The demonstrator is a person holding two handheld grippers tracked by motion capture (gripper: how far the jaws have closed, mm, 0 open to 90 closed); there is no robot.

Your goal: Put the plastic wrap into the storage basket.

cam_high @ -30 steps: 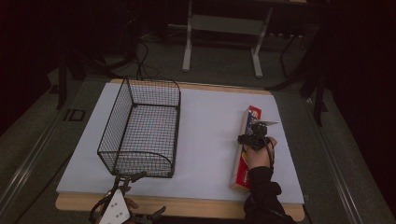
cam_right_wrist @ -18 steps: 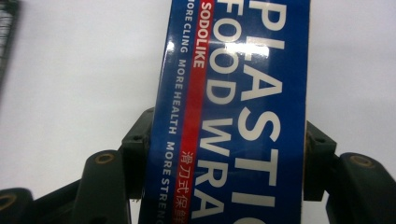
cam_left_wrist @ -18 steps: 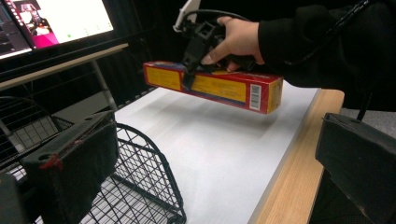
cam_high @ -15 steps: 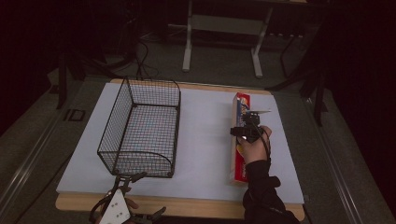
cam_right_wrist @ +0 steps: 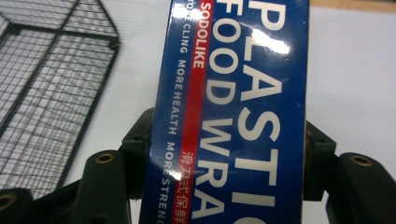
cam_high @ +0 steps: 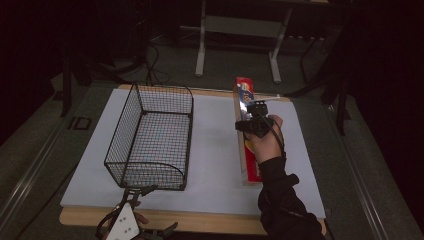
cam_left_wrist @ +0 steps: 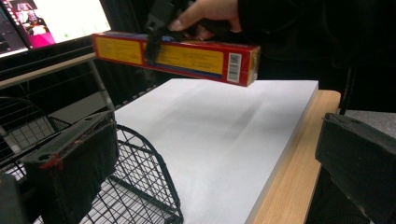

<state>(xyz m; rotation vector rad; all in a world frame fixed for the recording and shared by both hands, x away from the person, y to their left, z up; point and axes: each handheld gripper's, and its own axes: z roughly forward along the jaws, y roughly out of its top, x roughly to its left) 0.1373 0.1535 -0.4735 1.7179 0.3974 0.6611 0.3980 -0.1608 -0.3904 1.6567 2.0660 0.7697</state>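
A wooden tabletop, topped by a white sheet, stands in a dim room, the only brightly lit surface in the high view. Beyond the tabletop's far edge, a pale metal stand with two legs rests on a grey floor, and dark cables trail across the floor to the stand's left. Darkness swallows the room to both sides of the tabletop. In the left gripper view, a lit monitor glows past the tabletop's far corner, its screen showing white and pink.
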